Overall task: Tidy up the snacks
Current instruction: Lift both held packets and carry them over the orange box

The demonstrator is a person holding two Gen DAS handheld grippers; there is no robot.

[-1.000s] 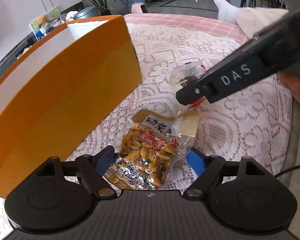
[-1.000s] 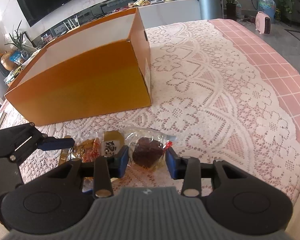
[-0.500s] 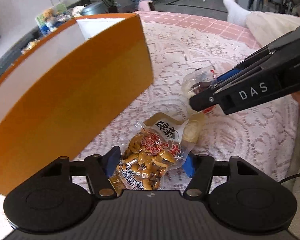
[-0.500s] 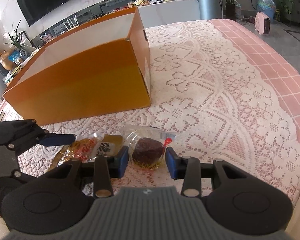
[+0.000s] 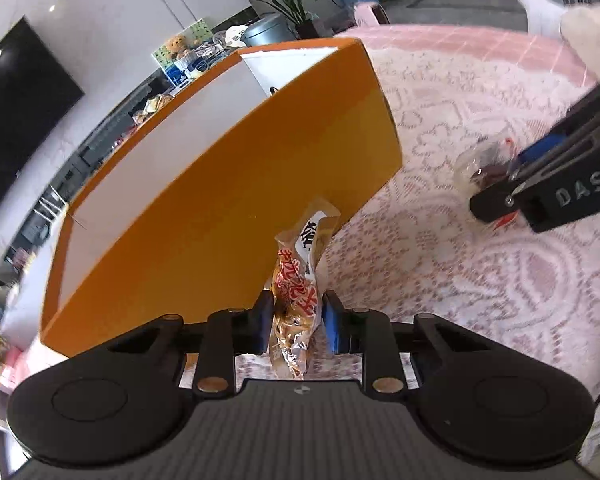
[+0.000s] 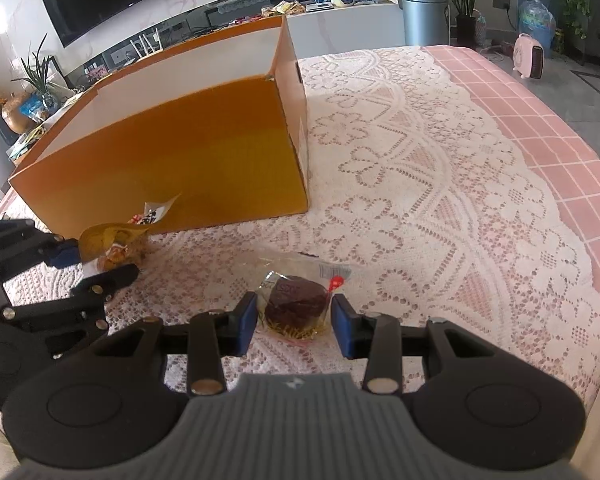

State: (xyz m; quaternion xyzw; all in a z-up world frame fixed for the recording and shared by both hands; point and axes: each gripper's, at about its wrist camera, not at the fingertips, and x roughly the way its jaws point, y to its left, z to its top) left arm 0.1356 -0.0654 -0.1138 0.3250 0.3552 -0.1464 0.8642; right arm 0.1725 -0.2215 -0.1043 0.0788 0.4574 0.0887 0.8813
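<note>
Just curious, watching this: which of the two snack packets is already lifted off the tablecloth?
The orange nut packet, pinched upright in the left tool. The clear-wrapped brown cake lies flat on the lace, between the right tool's open fingers.

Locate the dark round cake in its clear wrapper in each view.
Left wrist view: dark cake packet at right edge, between the right gripper's fingers.
Right wrist view: dark cake packet low centre on the lace cloth, pads either side.
Shared landmark: orange box.
</note>
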